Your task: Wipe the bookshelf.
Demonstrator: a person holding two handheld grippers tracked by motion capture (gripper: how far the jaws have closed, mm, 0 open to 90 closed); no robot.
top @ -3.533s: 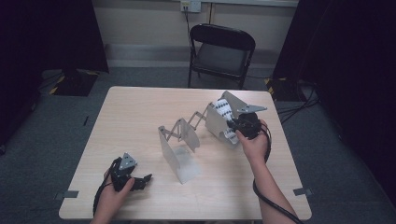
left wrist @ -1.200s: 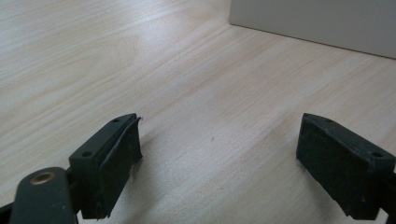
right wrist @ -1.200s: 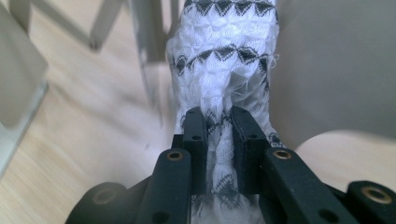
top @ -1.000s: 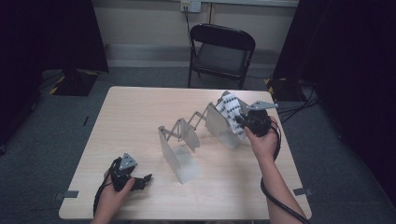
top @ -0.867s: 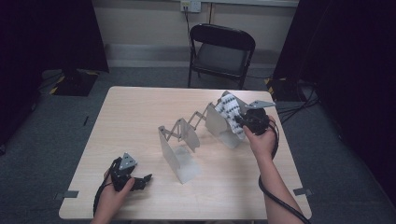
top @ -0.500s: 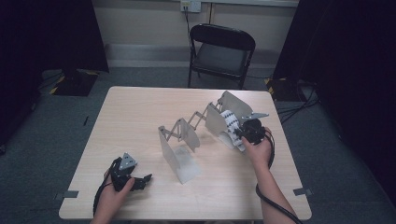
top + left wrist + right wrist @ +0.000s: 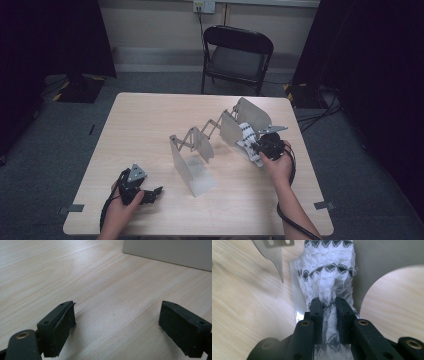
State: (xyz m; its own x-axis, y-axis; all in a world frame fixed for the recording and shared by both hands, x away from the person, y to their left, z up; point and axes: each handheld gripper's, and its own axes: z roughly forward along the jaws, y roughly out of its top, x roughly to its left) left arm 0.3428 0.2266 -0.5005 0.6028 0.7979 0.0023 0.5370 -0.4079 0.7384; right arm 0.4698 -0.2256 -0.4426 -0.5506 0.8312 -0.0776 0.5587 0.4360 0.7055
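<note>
The patterned cloth lies against the grey folding rack at the table's right side, pinched between my right gripper's jaws; rack panels crowd both its sides; my left gripper rests near the front edge, jaws wide apart over bare wood; a black chair stands beyond the table.

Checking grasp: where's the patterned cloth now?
High view, right side of the table: patterned cloth pinched in the right gripper, against the rack's rightmost panels.

The left gripper rests low at the near left, jaws spread wide — the right gripper, forearm reaching forward, has its jaws pinched nearly together.
</note>
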